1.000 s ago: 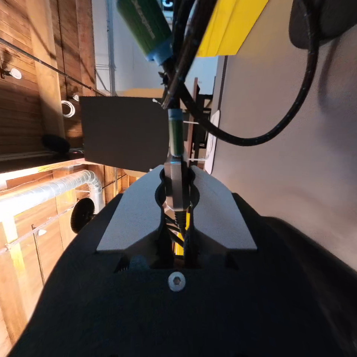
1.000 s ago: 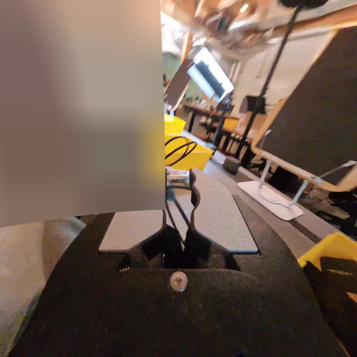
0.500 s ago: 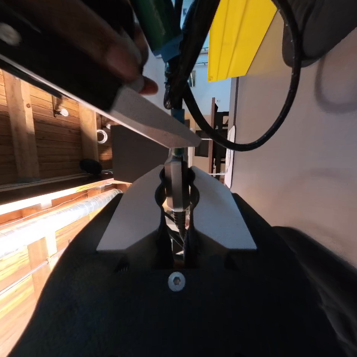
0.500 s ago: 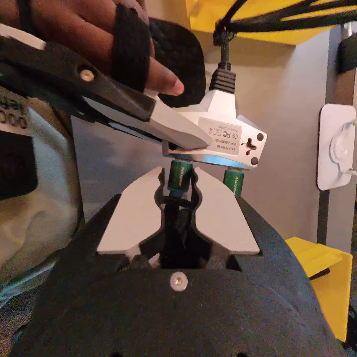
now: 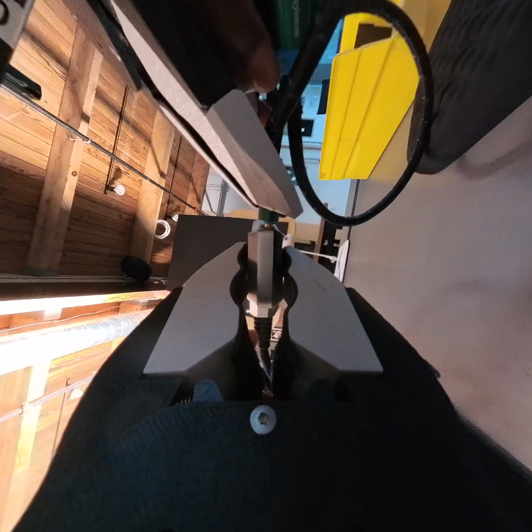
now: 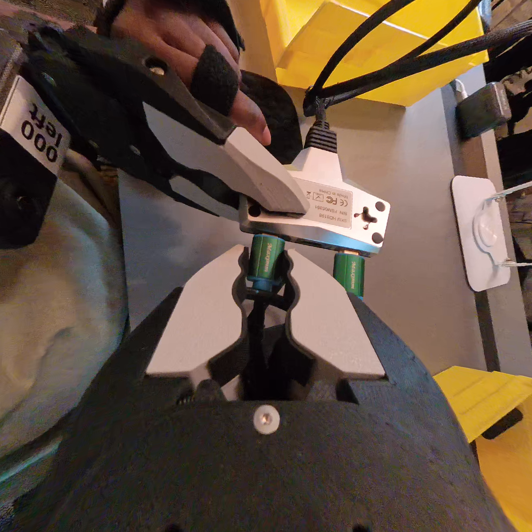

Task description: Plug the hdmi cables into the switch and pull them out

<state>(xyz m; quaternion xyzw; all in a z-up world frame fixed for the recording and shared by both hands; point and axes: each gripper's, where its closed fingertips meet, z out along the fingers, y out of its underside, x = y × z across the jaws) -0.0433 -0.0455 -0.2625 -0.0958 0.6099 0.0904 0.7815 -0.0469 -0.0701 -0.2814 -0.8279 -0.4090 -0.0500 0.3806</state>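
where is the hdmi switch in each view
Left wrist view: the hdmi switch sits edge-on at centre, clamped in the left hand-held gripper.
Right wrist view: its white underside lies just above centre, a green plug below it in the right hand-held gripper.
Shared landmark: the yellow bin.

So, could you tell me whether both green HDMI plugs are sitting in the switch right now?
Yes, both green plugs sit in the silver switch.
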